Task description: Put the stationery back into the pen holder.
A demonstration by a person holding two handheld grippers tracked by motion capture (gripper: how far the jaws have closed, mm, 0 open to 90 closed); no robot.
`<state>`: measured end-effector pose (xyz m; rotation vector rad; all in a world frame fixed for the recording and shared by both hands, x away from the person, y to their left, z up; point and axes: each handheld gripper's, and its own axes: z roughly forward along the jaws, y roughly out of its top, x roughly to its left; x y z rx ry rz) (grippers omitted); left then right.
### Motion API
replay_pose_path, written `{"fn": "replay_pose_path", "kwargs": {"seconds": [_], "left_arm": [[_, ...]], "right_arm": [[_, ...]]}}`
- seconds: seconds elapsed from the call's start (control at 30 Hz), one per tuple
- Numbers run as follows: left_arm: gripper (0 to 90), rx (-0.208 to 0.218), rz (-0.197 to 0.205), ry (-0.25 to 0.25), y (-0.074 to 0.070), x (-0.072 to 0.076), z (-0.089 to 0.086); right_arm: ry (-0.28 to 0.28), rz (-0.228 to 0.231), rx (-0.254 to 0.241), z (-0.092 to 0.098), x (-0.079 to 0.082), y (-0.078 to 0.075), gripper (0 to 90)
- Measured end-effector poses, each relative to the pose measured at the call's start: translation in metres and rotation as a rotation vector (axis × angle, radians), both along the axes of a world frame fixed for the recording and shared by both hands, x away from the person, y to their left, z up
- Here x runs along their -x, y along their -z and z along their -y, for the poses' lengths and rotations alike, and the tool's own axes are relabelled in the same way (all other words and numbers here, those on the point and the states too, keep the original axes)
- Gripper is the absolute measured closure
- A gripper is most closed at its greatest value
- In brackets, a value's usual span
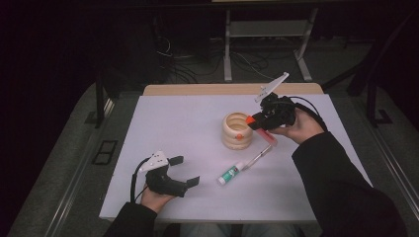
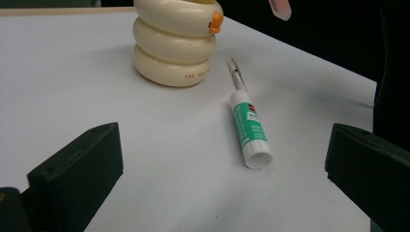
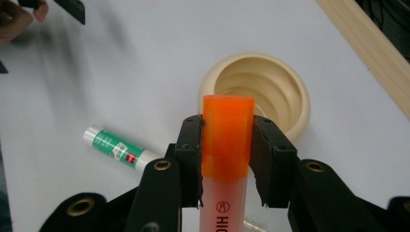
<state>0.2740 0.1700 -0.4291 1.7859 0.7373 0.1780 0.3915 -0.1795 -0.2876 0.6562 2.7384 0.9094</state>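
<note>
While the right gripper [image 3: 227, 159] clamps the highlighter [image 3: 227, 140] and the left gripper [image 2: 222, 179] stands open, the highlighter may hit the cup's [image 3: 300, 125] rim and tip it.

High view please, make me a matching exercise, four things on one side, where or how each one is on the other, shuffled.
1. orange highlighter
2. glue stick
3. cream ringed holder
4. left gripper

A. standing upright on the white table, empty
B. jaws apart, nothing between them
C. clamped in the right gripper above the holder
D. lying flat on the table, beside a pen

Pairs: 1-C, 2-D, 3-A, 4-B
</note>
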Motion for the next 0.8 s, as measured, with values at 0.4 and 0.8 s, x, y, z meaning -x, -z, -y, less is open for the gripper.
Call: {"fn": "replay_pose_path", "kwargs": {"seconds": [0.4, 0.8], "left_arm": [[0.0, 0.001, 0.000, 0.002, 0.000, 0.000, 0.000], [0.0, 0.001, 0.000, 0.005, 0.000, 0.000, 0.000]], "right_arm": [[0.023, 0.025, -0.055, -0.005, -0.008, -0.008, 66.1], [0.057, 0.064, -0.146, -0.010, -0.012, -0.019, 66.1]]}}
